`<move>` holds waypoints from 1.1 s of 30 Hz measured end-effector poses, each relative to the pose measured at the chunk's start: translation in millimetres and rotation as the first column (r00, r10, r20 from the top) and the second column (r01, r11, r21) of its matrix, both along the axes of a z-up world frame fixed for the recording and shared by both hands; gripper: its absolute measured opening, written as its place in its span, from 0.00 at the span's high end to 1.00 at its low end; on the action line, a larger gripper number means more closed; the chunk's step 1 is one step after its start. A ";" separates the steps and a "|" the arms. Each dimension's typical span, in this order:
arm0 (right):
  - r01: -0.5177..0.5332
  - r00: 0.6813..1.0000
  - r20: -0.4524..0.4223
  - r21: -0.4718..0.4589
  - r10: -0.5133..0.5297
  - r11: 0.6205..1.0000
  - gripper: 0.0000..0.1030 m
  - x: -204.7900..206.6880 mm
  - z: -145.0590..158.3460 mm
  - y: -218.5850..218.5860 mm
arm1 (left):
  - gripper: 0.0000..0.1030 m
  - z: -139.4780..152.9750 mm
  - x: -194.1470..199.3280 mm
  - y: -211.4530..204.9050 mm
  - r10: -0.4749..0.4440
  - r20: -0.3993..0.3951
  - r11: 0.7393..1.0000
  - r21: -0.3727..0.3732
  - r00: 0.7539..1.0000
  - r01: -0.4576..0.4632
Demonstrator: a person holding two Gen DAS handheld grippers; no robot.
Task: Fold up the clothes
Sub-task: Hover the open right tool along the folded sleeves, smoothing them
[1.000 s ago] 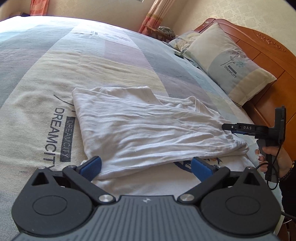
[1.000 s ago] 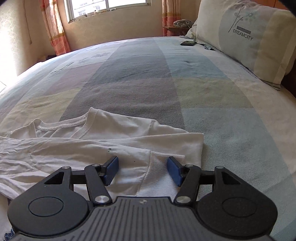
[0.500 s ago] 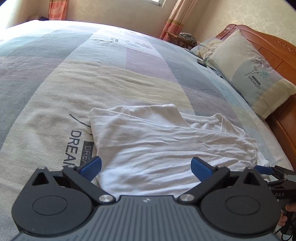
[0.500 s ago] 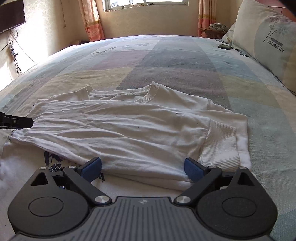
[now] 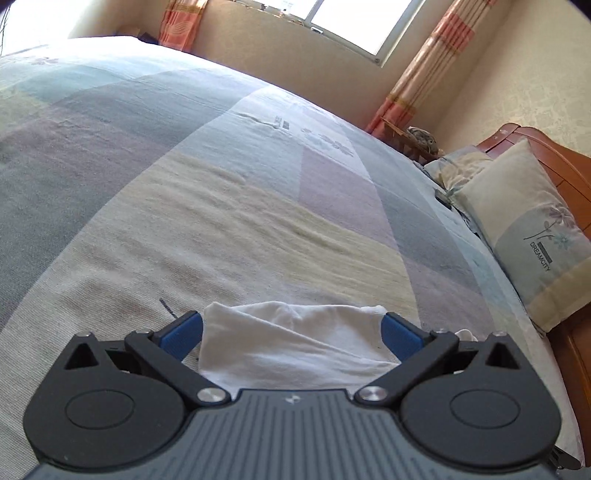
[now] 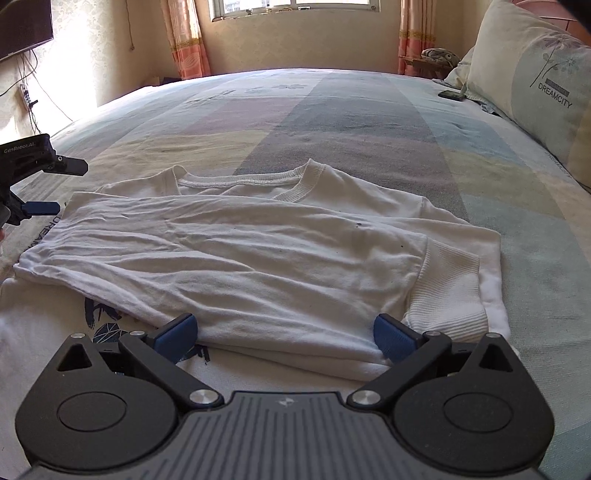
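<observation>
On patchwork bedspread [image 6: 369,122]: white sweatshirt [image 6: 258,258], part-folded, sleeve laid across body, collar twd window. R gripper [image 6: 286,334] jaws just spread wide, nothing pinched, over near hem. L gripper [image 5: 291,334] released, at shirt's left edge. Pillow [image 6: 535,81] far right.

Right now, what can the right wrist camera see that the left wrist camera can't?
Only the right wrist view shows the shirt's ribbed collar, its cuff, a dark print, a black phone-like thing and the left gripper at the shirt's far left edge. Only the left wrist view shows the wooden headboard. Both show the white shirt on the striped bedspread, a pillow, curtains and the window.
</observation>
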State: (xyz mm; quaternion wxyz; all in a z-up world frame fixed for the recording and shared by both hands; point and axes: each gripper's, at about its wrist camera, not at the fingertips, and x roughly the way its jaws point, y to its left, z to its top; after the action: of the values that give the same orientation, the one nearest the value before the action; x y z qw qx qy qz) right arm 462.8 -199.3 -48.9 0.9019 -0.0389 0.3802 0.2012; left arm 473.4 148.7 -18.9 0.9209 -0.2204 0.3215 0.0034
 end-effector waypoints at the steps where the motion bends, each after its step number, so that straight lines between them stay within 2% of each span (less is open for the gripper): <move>1: 0.002 1.000 0.002 0.000 -0.002 1.000 0.00 -0.2 -0.1 0.3 | 0.01 -0.7 4.2 -7.5 -0.042 -0.007 0.999 0.025 0.999 0.042; 3: 0.006 1.000 0.007 0.000 -0.006 1.000 0.00 -0.2 -0.2 1.1 | 0.01 -5.4 14.3 -20.6 -0.093 -0.041 0.992 0.085 0.995 0.096; 6: 0.000 1.000 0.010 0.001 0.000 1.000 0.00 -0.2 -0.5 0.4 | 0.01 -21.8 29.9 -23.9 -0.063 -0.132 0.986 0.145 0.989 0.082; 10: -0.008 1.000 0.019 0.005 0.008 1.000 0.00 -1.9 -1.3 -0.9 | 0.01 -10.7 27.5 -18.9 -0.032 -0.099 0.996 0.077 0.995 0.040; 13: -0.010 0.999 0.038 0.006 0.009 1.000 0.00 -5.1 -3.4 -1.4 | 0.01 -2.1 31.1 -35.6 -0.152 -0.057 0.984 0.084 0.987 0.156; 15: -0.011 0.999 0.042 0.001 0.011 1.000 0.00 -5.5 -3.4 -0.7 | 0.01 -5.9 40.4 -47.4 -0.205 -0.062 0.971 0.114 0.977 0.211; 16: -0.012 0.999 0.039 0.000 0.012 1.000 0.00 -5.0 -3.0 -0.7 | 0.01 -11.1 47.6 -48.8 -0.215 -0.076 0.970 0.103 0.974 0.222; 18: -0.015 0.999 0.031 0.000 0.015 1.000 0.00 -3.6 -2.1 -0.9 | 0.01 -23.9 62.2 -46.1 -0.180 -0.128 0.978 0.086 0.975 0.192; 21: -0.021 1.000 0.023 -0.005 0.021 1.000 0.00 -2.3 -1.5 -0.7 | 0.01 -24.7 69.2 -40.2 -0.146 -0.125 0.986 0.063 0.981 0.155; 24: -0.029 0.999 0.030 -0.008 0.030 1.000 0.00 -3.7 -2.4 -1.1 | 0.01 -3.7 56.8 -38.4 -0.134 -0.109 0.989 0.054 0.985 0.141; 26: -0.035 0.999 0.035 -0.010 0.035 0.999 0.00 -4.7 -2.9 -1.3 | 0.01 16.9 37.2 -36.0 -0.172 -0.081 0.984 0.033 0.982 0.175; 29: -0.038 0.998 0.041 -0.008 0.038 0.999 0.00 -5.5 -3.4 -1.8 | 0.01 40.7 -0.2 -37.0 -0.227 -0.061 0.972 0.047 0.972 0.230; 30: -0.039 0.998 0.044 -0.005 0.039 0.999 0.00 -5.6 -3.6 -2.3 | 0.01 43.2 -13.6 -39.5 -0.259 -0.075 0.964 0.040 0.963 0.262; 33: -0.047 0.997 0.058 0.004 0.046 0.999 0.00 -6.9 -5.0 -3.7 | 0.01 22.3 -36.8 -52.9 -0.354 -0.180 0.934 -0.026 0.918 0.355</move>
State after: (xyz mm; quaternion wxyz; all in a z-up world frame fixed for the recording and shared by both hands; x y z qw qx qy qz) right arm 456.0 -203.0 -53.9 0.9078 -0.0513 0.3523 0.2219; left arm 436.6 95.8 3.4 0.8739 -0.1542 0.4386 -0.1421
